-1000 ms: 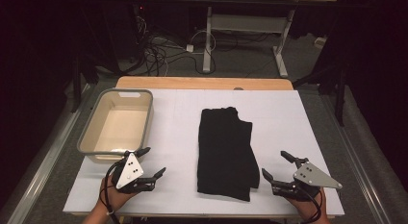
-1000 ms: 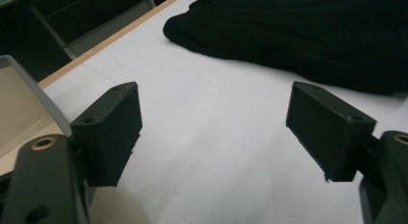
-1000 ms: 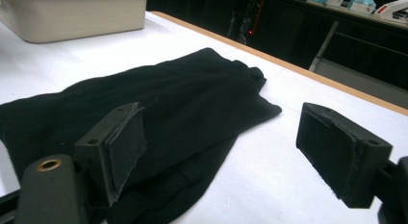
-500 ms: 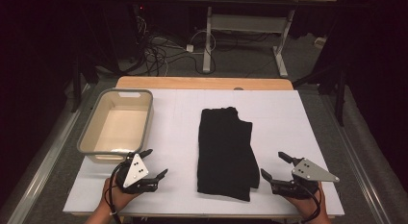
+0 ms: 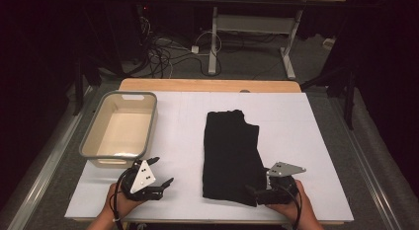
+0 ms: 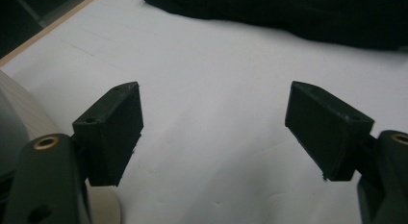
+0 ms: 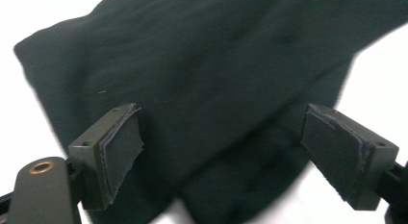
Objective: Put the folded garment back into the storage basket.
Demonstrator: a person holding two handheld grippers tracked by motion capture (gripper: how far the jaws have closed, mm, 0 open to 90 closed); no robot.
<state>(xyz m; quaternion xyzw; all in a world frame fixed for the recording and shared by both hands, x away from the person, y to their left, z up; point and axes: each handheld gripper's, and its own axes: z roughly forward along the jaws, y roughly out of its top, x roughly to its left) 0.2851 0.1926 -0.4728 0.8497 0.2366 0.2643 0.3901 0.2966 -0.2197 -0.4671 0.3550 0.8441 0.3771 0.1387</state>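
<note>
A folded black garment [image 5: 230, 153] lies lengthwise in the middle of the white table [image 5: 188, 121]. My right gripper [image 5: 254, 193] is at its near right corner, turned toward the cloth, jaws wide open. In the right gripper view the black garment [image 7: 216, 75] spreads just beyond the open fingers [image 7: 113, 154], nothing held between them. My left gripper [image 5: 160, 173] rests near the table's front left, open, over bare white surface. In the left gripper view the garment's edge [image 6: 288, 17] lies far ahead of the jaws.
A grey plastic tub [image 5: 99, 129] with a cream inside stands at the left, just beyond my left gripper; its corner [image 6: 12, 123] shows in the left gripper view. A wooden strip [image 5: 210, 85] borders the table's far edge. Cables and desk legs are on the floor behind.
My right gripper has moved left and turned toward the garment's near right corner. The left gripper has barely shifted.
</note>
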